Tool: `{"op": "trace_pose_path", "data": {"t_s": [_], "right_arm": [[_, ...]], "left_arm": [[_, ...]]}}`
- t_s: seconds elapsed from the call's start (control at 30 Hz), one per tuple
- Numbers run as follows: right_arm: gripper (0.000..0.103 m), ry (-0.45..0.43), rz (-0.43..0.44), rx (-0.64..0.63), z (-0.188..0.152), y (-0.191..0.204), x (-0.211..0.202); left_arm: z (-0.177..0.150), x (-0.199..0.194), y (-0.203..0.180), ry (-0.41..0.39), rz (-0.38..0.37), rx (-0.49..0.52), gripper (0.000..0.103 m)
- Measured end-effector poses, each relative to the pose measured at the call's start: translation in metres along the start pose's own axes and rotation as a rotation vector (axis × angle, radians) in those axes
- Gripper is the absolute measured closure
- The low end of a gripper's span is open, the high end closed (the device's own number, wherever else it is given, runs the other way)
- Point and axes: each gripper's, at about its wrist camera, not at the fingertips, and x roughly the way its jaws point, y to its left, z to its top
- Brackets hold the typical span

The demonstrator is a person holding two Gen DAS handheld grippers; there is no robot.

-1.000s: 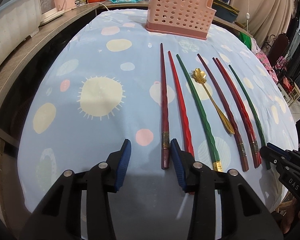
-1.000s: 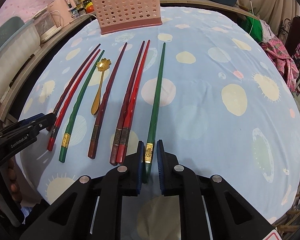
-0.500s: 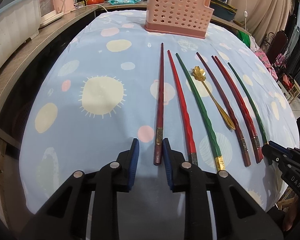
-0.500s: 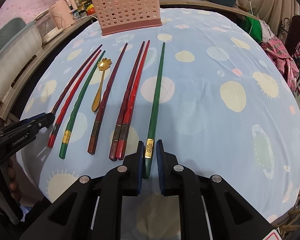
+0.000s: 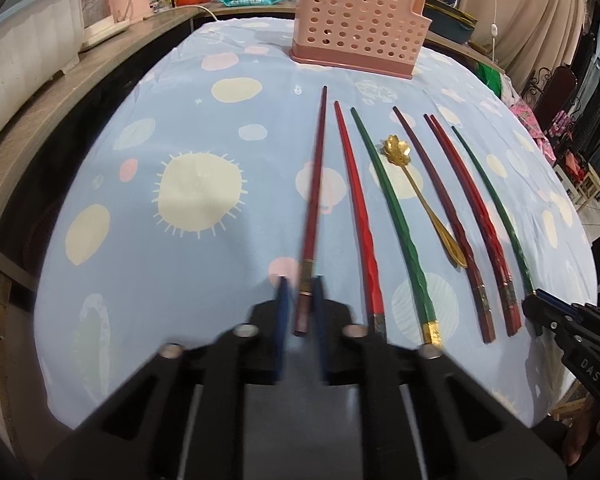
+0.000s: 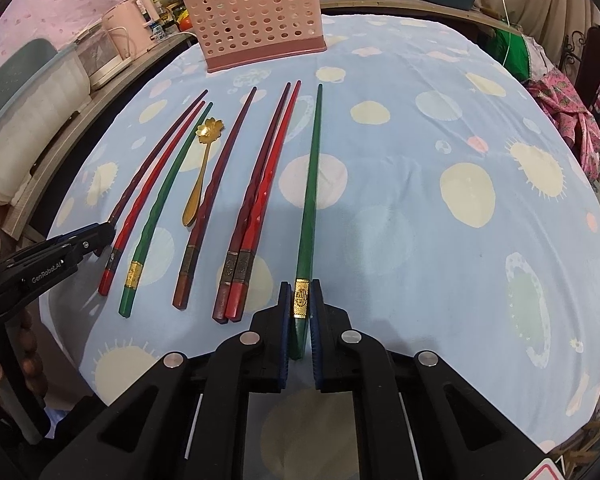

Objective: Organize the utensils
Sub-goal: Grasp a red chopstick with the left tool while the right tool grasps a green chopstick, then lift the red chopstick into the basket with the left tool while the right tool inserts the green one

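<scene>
Tablecloth (image 6: 420,216): pale blue, printed with cream suns and discs, small pink dots, pale green ovals. Basket (image 6: 256,16) far ahead of the claws: salmon pink, dotted with round holes. Chopstick between the right claw (image 6: 301,300) pads: dark green with a gold band. Chopstick between the left claw (image 5: 300,292) pads: dark red, dull gold band. Spoon (image 6: 200,172): gold, flower-shaped bowl. Claw pads (image 6: 285,320): blue on black bodies.

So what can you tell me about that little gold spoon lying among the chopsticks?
The gold spoon looks like shiny metal, with a flower-shaped bowl pointing toward the pink basket and a slim handle widening to a teardrop end. It lies flat on the tablecloth between a green chopstick and a dark red chopstick. Neither gripper touches it.
</scene>
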Motion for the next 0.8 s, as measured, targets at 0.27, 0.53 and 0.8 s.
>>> {"op": "trace_pose_path", "data": {"t_s": [0.27, 0.53, 0.8], "right_arm": [[0.096, -0.057, 0.004, 0.018, 0.005, -0.007, -0.022], [0.096, -0.197, 0.043, 0.021, 0.042, -0.004, -0.073], [0.096, -0.350, 0.057, 0.019, 0.105, -0.005, -0.116]], "left_arm": [[-0.001, -0.025, 0.003, -0.015, -0.040, -0.047, 0.096], [0.037, -0.086, 0.003, -0.162, -0.073, -0.086, 0.096], [0.107, -0.132, -0.002, -0.332, -0.092, -0.084, 0.096]]}}
